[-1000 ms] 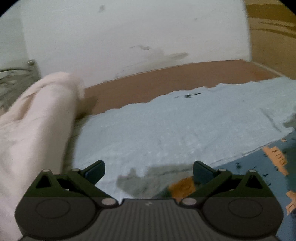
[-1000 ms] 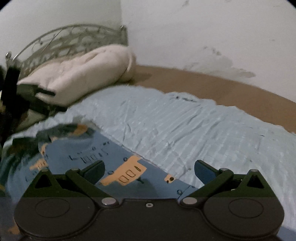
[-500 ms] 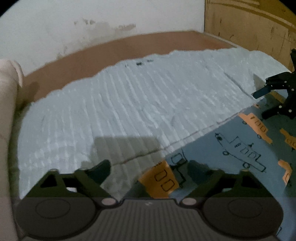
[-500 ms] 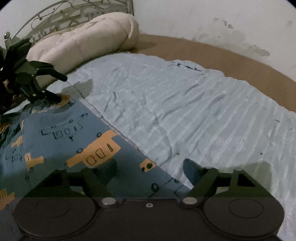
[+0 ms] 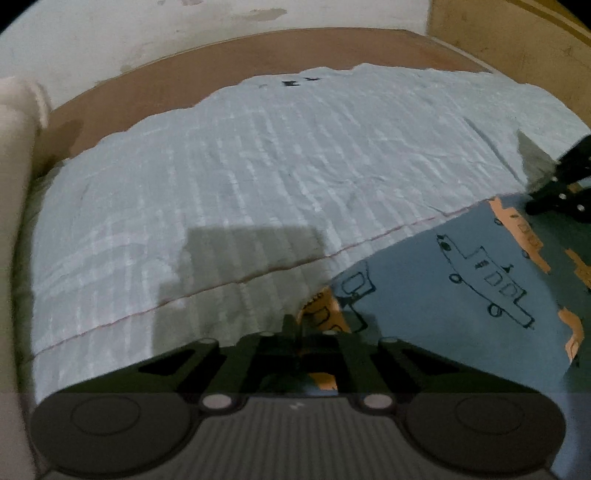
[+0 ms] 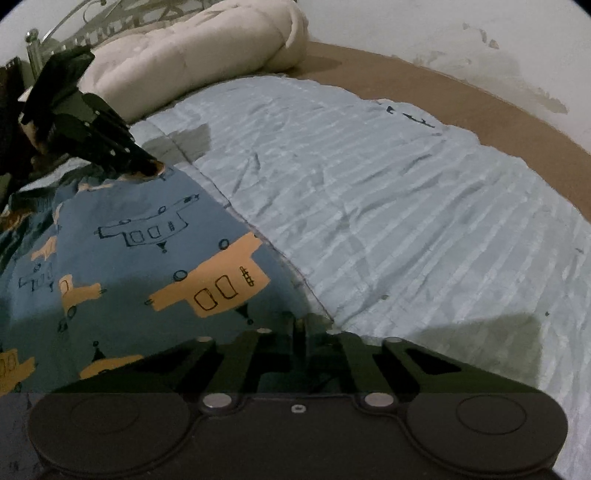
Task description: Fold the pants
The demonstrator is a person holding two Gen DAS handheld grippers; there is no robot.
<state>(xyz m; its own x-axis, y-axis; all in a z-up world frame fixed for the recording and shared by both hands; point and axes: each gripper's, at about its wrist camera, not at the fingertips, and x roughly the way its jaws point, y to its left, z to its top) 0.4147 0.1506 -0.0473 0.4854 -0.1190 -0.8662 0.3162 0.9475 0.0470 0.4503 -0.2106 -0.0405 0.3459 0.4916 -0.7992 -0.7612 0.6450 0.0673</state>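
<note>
The pants [image 5: 461, 280] are blue with orange vehicle prints and lie on a pale blue striped bed cover [image 5: 258, 166]. My left gripper [image 5: 300, 325] is shut on the pants' near edge at one corner. My right gripper [image 6: 300, 325] is shut on the pants [image 6: 147, 258] at the other corner of that edge. The right gripper also shows at the right edge of the left wrist view [image 5: 561, 184], and the left gripper shows at the left of the right wrist view [image 6: 92, 136], each pinching the fabric.
A cream pillow [image 6: 192, 62] lies at the head of the bed against a metal headboard [image 6: 55, 37]. A brown bed edge [image 5: 221, 62] runs along a stained white wall [image 5: 184, 26]. A wooden panel [image 5: 517, 37] stands at the far right.
Both grippers have gone from open to shut on the pants' edge. Both came down and forward onto the fabric, and the left wrist view swung right, away from the pillow.
</note>
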